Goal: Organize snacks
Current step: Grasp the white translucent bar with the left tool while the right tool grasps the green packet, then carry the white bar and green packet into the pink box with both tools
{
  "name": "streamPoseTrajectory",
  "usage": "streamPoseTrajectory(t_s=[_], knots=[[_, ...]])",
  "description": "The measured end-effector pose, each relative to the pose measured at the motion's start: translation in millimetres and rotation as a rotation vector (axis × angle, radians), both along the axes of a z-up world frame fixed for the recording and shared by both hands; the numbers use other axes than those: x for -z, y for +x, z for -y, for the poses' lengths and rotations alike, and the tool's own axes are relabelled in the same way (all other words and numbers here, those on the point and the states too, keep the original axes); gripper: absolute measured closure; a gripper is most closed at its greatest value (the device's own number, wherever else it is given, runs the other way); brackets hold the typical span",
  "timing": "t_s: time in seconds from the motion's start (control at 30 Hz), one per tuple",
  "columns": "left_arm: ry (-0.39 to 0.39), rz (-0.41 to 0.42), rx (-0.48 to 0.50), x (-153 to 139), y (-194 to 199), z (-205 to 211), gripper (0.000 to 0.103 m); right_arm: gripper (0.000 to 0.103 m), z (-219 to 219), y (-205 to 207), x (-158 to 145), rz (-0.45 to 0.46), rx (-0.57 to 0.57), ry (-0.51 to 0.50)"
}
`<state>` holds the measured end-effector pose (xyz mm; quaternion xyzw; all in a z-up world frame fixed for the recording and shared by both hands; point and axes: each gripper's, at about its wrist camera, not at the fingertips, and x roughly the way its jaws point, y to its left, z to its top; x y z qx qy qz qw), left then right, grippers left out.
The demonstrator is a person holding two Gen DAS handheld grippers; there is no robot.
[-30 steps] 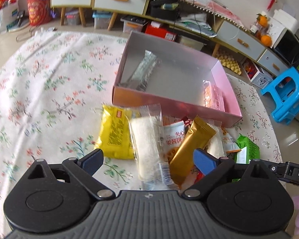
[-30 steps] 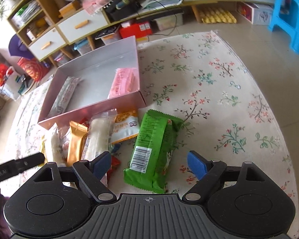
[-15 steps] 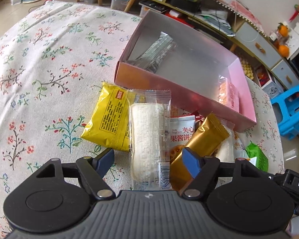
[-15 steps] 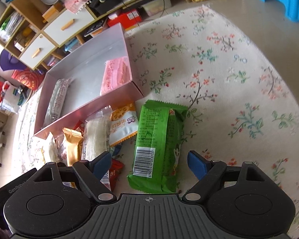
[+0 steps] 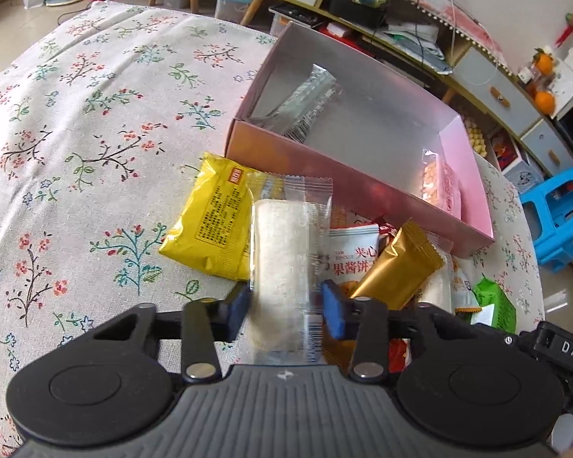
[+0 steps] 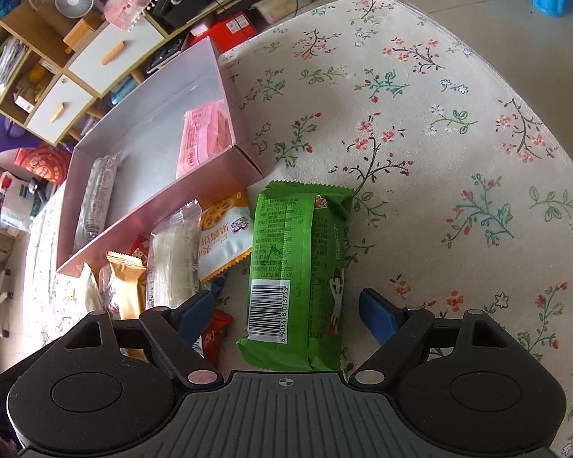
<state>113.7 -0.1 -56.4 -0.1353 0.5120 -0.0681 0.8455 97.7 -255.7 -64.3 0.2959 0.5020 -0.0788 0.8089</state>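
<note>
My left gripper (image 5: 286, 311) has its jaws closed against the sides of a clear-wrapped white snack bar (image 5: 282, 259) that lies on the pile. A yellow packet (image 5: 214, 221), a white packet with red print (image 5: 353, 255) and a gold packet (image 5: 397, 267) lie around it. The pink box (image 5: 363, 191) behind holds a silver bar (image 5: 305, 103) and a pink packet (image 5: 443, 187). My right gripper (image 6: 286, 315) is open around a green packet (image 6: 301, 267) on the cloth. The pink box (image 6: 195, 202) shows at its left.
The floral tablecloth (image 5: 76, 152) covers a round table. More snacks lie left of the green packet, among them a gold packet (image 6: 128, 286) and a clear-wrapped bar (image 6: 174, 263). A blue stool (image 5: 561, 213) stands beside the table. Cabinets line the far wall.
My left gripper moved forward over the white snack bar and its jaws closed in on it. My right gripper came lower over the green packet and stayed open.
</note>
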Motion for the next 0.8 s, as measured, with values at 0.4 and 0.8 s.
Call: streamPoseTrajectory(t_s=[0.4,0.8], knots=[[-0.025,0.006,0.010,-4.4,-0.9,0.1,0.074,0.055,0.5,0.7,-1.2,0.001,-0.009,-0.053],[-0.059,0.014,0.039,-11.0,-2.2,-1.1,0.079,0.057,0.8,-3.0,-11.8,0.037,-0.009,-0.053]])
